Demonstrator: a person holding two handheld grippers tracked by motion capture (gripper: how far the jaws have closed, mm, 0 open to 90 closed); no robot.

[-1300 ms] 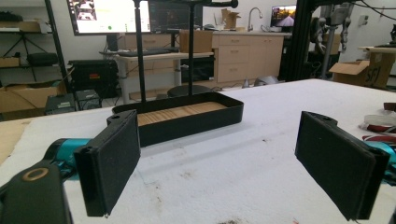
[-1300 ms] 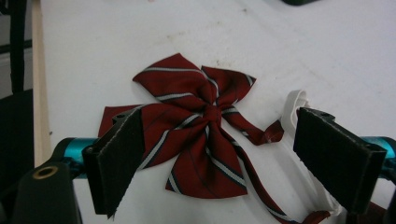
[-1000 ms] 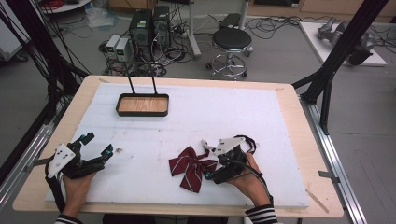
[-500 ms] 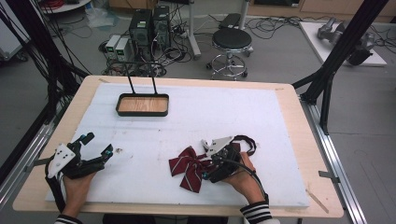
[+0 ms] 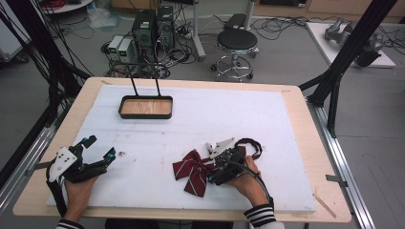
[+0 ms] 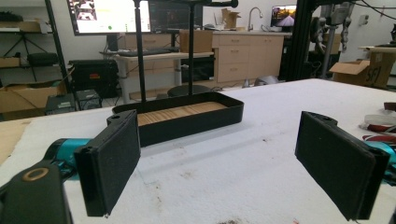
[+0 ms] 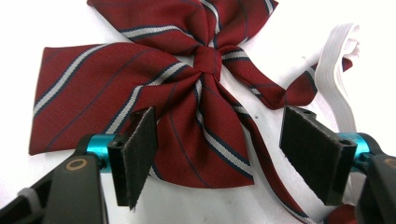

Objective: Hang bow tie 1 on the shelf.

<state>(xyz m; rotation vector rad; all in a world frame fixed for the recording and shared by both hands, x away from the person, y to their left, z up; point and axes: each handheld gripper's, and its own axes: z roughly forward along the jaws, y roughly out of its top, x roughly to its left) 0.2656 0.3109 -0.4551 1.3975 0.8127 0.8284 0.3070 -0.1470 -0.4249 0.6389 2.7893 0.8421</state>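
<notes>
The striped bow tie [image 7: 187, 93] lies flat under my right gripper [image 7: 219, 154], jaws spread over it, while my left gripper [image 6: 233, 172] gapes wide.

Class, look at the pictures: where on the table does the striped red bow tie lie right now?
In the high view the bow tie lies flat on the white foam pad, near its front edge, right of centre, just ahead of the open right gripper.

Both grippers [image 5: 98, 153] [image 5: 210, 169] agape, hand-held.
</notes>
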